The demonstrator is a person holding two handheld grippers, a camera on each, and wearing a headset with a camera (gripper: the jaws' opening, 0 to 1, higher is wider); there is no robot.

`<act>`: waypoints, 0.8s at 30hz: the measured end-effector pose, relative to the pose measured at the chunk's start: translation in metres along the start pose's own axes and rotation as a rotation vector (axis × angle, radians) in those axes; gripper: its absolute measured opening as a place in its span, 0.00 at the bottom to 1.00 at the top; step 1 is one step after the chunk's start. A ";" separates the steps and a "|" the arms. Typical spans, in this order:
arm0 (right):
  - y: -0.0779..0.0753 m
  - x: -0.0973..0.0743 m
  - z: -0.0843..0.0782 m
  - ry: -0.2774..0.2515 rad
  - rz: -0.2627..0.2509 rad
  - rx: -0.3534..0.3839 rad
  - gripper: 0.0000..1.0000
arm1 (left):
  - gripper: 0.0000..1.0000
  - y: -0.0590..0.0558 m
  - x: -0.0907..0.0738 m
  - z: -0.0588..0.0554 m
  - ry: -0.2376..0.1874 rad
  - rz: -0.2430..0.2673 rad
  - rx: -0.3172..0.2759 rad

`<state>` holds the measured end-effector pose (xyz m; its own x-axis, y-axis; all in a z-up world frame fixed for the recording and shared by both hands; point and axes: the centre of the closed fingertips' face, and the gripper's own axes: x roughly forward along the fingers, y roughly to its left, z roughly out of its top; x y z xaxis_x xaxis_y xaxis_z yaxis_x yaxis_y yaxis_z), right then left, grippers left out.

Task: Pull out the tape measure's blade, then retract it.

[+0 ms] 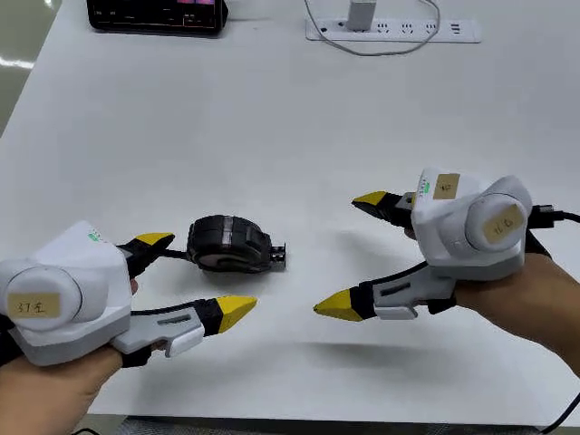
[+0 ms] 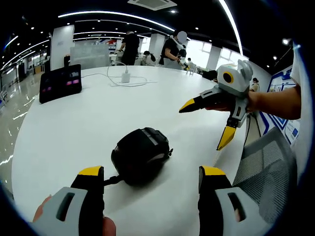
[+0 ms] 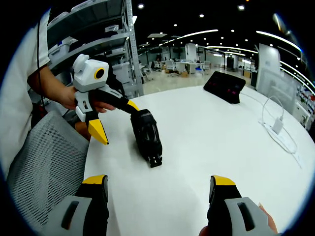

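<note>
Black, perhaps grey-banded tape measure (image 1: 228, 244) — white table (image 1: 272, 109); left claw (image 1: 208, 272), right claw (image 1: 336, 255) yellow-tipped.

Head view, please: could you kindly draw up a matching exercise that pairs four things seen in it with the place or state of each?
Things:
1. tape measure
2. power strip
3. dark tablet
4. right gripper

Places or states:
A. far edge, to the left
B. jaws open, holding nothing
C. far edge, to the right, with a white charger plugged in
D. lying near the middle, blade retracted

Pairs: 1-D, 2-C, 3-A, 4-B.
</note>
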<state>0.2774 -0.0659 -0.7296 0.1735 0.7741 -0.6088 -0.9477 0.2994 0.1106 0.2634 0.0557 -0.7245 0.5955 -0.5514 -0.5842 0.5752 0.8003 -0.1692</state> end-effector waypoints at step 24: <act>0.006 -0.020 -0.015 -0.042 -0.043 0.057 0.94 | 0.90 -0.002 -0.010 -0.006 0.007 -0.044 0.097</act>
<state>0.2642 -0.0884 -0.7282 0.2260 0.7820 -0.5808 -0.9224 0.3635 0.1304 0.2525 0.0611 -0.7232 0.5647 -0.5837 -0.5835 0.6523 0.7487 -0.1177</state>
